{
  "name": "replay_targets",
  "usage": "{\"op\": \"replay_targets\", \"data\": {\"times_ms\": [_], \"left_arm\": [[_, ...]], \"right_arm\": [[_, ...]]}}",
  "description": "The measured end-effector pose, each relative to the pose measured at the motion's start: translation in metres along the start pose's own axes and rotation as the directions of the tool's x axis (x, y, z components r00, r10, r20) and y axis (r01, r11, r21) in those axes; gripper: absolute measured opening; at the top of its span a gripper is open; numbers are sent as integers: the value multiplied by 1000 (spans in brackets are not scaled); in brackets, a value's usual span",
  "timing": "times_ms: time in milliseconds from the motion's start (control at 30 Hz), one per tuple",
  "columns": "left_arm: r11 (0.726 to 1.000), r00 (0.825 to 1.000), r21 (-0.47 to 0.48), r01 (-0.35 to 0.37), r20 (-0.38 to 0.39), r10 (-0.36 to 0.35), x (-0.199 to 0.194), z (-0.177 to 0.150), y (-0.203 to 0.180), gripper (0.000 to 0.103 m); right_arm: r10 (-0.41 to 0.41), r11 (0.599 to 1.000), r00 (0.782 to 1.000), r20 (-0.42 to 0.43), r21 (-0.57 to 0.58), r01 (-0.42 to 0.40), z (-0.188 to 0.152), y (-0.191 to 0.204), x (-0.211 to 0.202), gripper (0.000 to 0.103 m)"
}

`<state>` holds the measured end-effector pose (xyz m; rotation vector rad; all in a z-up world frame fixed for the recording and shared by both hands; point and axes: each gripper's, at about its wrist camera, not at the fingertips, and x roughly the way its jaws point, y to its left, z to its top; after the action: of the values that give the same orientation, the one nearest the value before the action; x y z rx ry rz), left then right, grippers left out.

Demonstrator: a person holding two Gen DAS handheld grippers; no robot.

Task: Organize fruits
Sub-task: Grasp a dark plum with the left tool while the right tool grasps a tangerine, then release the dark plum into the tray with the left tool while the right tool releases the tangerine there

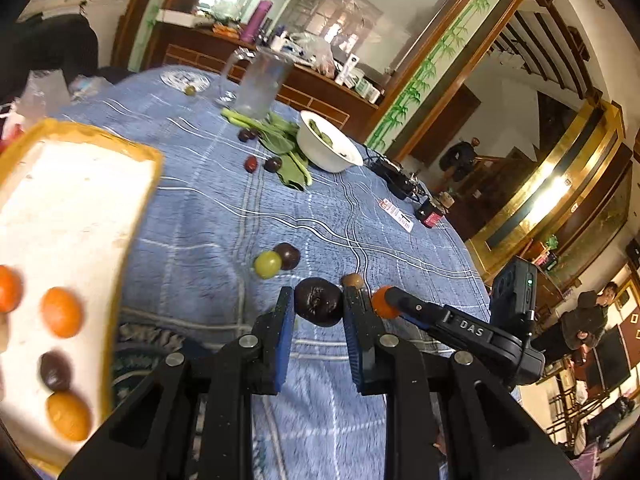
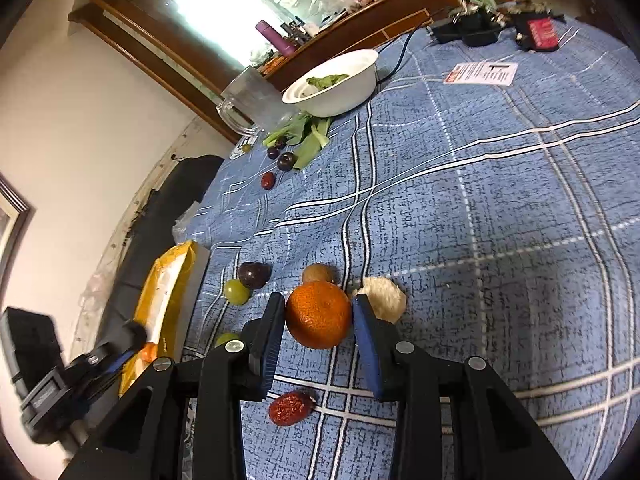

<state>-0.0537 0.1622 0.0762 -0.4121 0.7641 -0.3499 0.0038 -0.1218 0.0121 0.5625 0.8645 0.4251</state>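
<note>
Bench (image 2: 500, 208) under the blue checked cloth carries everything. Biggest item is the yellow-rimmed white tray (image 1: 76, 200), on your left; it holds a few small oranges (image 1: 61, 312) and one dark plum (image 1: 55, 370). In the right wrist view the tray (image 2: 168, 280) sits at the cloth's left edge.

White bowl (image 1: 324, 148) with greens inside is at the far side, just beside a clear pitcher (image 1: 260, 88) and loose leafy greens (image 1: 286, 152). A few dark fruits and a red date (image 1: 250, 164) lie next to those leaves.

Your left gripper (image 1: 318, 306): jaws narrow, clamped on a dark plum (image 1: 319, 302), which appears lifted off the cloth near the tray. Your right gripper (image 2: 319, 314): jaws pinching an orange (image 2: 319, 314), pads on both sides of it; I can't tell if it's off the cloth.

Near the orange: a pale fuzzy round thing (image 2: 384, 294) behind the right finger, a brown fruit (image 2: 317, 273) just behind it, and a dark plum (image 2: 254, 274) touching a green grape (image 2: 237, 291) to the left. A wrinkled red date (image 2: 291, 407) lies on the cloth below the right jaws.
</note>
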Motion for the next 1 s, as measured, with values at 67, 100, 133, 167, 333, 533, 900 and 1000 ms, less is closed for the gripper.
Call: {"op": "replay_targets", "data": {"times_ms": [67,100,133,167,333,533,900,1000], "left_arm": [[1000,999,9,-26,22,26,-16,-3,2,23],[999,999,10,-34,31,34,-21,-4,3,23],[999,998,12,-41,42,41,-28,-5,5,23],[999,997,15,-49,57,48,-36,-6,7,23],[998,992,14,-62,113,60,-67,-6,15,23],[998,986,-7,-67,153,67,-102,10,39,23],[961,962,-96,-261,57,267,-95,57,135,23],[952,960,-123,-279,1,282,-74,60,160,23]], "right_arm": [[-7,1000,1000,8,-12,8,-3,5,-5,37],[-23,999,1000,20,-29,23,-7,12,-10,37],[-27,999,999,28,-41,29,-10,16,-15,37],[-27,998,999,33,-51,28,-14,21,-20,37],[-45,990,998,31,-132,49,-37,54,-37,38],[-38,968,999,12,-247,39,-39,113,-41,38],[86,930,983,-159,-341,-137,-48,220,47,38],[62,917,977,-204,-374,-136,-60,237,80,38]]}}
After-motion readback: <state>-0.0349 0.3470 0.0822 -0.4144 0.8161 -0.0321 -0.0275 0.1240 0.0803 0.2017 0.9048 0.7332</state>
